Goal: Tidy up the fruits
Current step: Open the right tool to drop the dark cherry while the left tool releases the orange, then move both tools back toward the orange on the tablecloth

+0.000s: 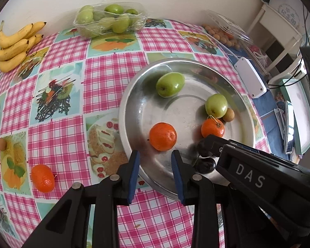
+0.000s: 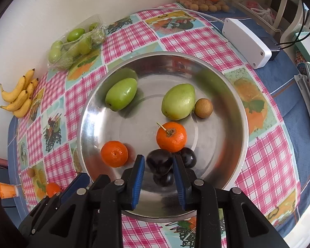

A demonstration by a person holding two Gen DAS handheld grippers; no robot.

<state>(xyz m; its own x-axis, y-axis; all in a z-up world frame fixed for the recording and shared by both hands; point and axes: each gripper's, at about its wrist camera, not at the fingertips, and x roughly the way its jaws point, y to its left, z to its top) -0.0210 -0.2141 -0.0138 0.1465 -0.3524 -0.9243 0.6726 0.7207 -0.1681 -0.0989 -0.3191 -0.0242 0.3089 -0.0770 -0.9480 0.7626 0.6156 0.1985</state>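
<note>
A steel plate (image 2: 86,111) holds two green fruits (image 2: 121,94) (image 2: 178,101), two mandarins (image 2: 114,154) (image 2: 171,137), a brown longan (image 2: 203,107) and three dark plums. My right gripper (image 2: 158,158) points down into the plate's near side. One dark plum (image 2: 159,161) sits between its blue pads, resting on the others, with a sliver of gap at the left pad. In the left wrist view my left gripper (image 1: 155,155) hovers over the plate rim (image 1: 130,95), just in front of a mandarin (image 1: 162,136), jaws slightly apart and empty. The right gripper (image 1: 206,146) stands beside it.
On the checked cloth lie a loose mandarin (image 1: 42,178) and a loose longan (image 1: 1,144). By the wall are bananas (image 1: 14,43), a clear tray of green fruit (image 1: 109,18) and a box of longans (image 1: 223,33). A white box (image 1: 250,78) lies to the right.
</note>
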